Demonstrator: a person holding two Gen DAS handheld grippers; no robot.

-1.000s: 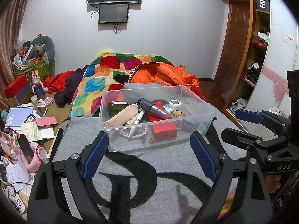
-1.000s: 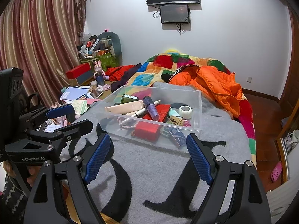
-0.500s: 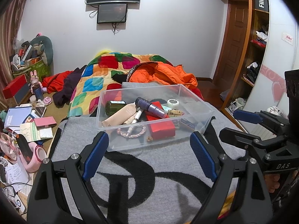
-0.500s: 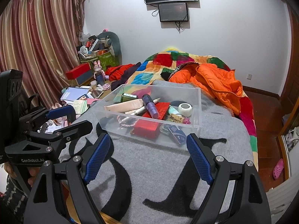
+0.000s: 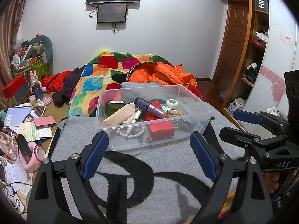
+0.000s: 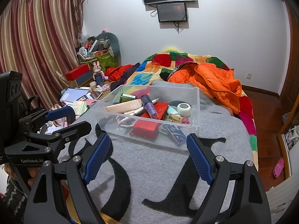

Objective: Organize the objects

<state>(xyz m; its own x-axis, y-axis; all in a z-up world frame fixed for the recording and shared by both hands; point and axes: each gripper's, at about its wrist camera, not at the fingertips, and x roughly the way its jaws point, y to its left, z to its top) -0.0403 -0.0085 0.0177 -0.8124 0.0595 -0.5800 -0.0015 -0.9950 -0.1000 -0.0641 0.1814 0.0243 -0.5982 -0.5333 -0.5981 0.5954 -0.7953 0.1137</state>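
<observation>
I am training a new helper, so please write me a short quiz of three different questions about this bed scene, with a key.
1. True or false: the clear plastic bin rests on the grey blanket with black letters.
2. What lies across the beige cosmetic tube? A) purple cylindrical bottle B) white tape roll C) red rectangular box
3. Fill in: both tongs, left and right, are ____ and hold nothing.

Key: 1 true; 2 A; 3 open.
</observation>
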